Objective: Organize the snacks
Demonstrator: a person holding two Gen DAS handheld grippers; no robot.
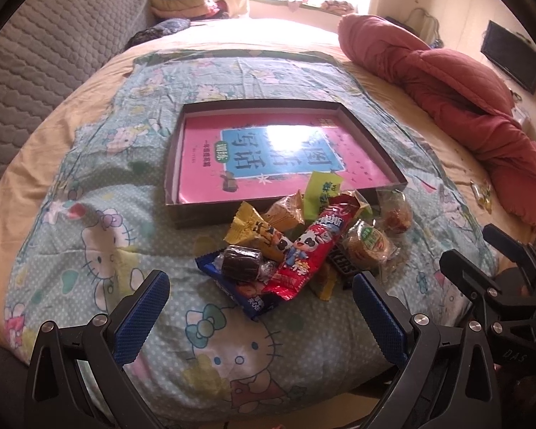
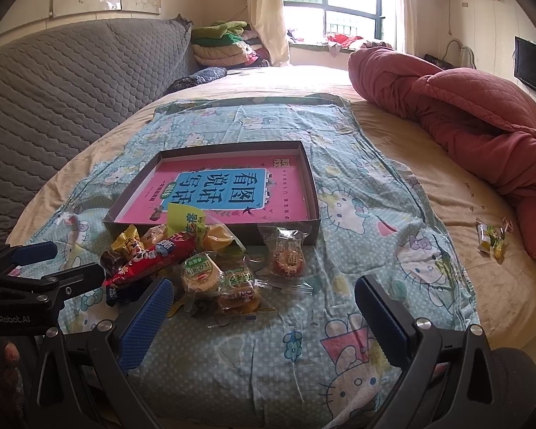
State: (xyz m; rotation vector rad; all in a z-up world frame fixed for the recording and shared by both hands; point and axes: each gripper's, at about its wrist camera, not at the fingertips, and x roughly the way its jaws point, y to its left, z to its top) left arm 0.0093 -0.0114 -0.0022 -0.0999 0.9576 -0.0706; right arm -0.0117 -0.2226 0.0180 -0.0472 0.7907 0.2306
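Note:
A pile of wrapped snacks (image 1: 303, 239) (image 2: 182, 261) lies on a cartoon-cat cloth, against the near wall of a shallow dark box (image 1: 371, 136) (image 2: 312, 186) holding a pink book. On top lies a long red packet (image 1: 311, 246) (image 2: 153, 257), with a dark chocolate roll (image 1: 241, 262) and round biscuits (image 2: 200, 275) beside it. My left gripper (image 1: 261, 311) hovers open just short of the pile, nothing between its blue pads. My right gripper (image 2: 264, 311) is open too, over the pile's right side. Each gripper shows at the edge of the other's view.
A rolled red quilt (image 1: 446, 82) (image 2: 464, 107) lies along the right of the bed. Two stray sweets (image 2: 491, 237) (image 1: 482, 191) rest on the beige sheet near it. A grey padded headboard (image 2: 53, 82) stands left, folded blankets (image 2: 225, 46) at the back.

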